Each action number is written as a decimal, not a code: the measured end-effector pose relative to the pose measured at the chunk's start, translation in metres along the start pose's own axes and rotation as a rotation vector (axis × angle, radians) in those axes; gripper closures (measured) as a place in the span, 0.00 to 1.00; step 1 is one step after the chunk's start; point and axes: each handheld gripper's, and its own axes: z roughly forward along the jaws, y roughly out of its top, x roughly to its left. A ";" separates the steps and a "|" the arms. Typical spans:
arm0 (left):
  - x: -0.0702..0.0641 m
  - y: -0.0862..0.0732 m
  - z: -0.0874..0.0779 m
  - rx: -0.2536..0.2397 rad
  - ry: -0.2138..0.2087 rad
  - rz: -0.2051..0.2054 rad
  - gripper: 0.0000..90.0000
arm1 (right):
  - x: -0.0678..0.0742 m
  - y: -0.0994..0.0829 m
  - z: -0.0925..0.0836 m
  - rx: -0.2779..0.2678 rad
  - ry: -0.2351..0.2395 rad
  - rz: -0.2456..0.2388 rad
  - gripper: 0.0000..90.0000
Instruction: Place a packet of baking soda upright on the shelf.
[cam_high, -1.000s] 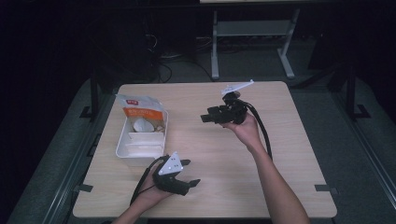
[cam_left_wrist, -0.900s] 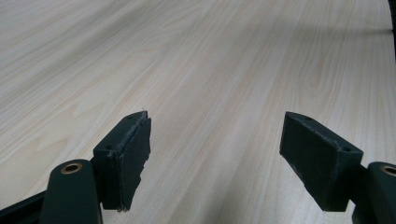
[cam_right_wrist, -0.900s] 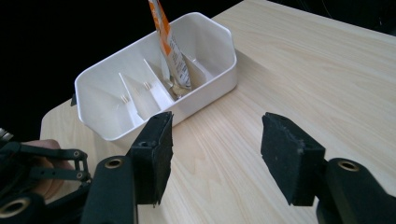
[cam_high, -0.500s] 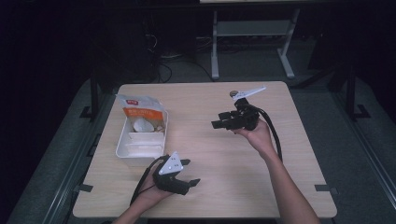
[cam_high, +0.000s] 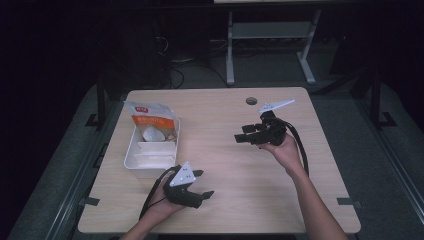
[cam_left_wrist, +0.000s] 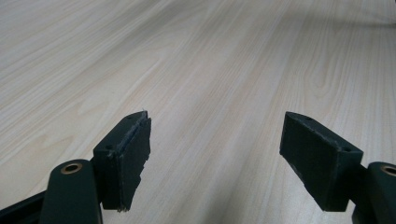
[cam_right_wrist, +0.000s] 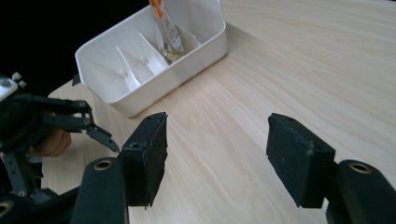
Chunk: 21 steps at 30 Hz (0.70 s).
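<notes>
Table: pale wood, 1 cable hole at the far edge.
Bin: white, on the table's left side, 1 divider inside, 2 slots nearest the person bare.
Pouch: orange and white, standing in the bin's far end, leaning above its rim.
Left gripper: resting low near the bin's near corner, jaws spread, nothing between.
Right gripper: held above mid-table, aimed at the bin, well apart from it; jaws have just been opening, nothing between.
Risk: likely the pouch tips or crumples if pinched at its loose top; the light bin may slide unless steadied.
</notes>
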 end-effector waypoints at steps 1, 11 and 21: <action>0.000 0.000 0.000 -0.001 0.000 0.000 0.27 | 0.000 -0.002 -0.001 -0.004 -0.001 0.000 0.42; 0.000 0.000 0.000 -0.001 0.004 0.000 0.27 | -0.001 -0.014 -0.015 -0.011 -0.005 0.015 0.40; 0.000 0.000 0.000 0.000 0.005 -0.002 0.27 | -0.004 -0.034 -0.026 0.001 -0.015 0.037 0.39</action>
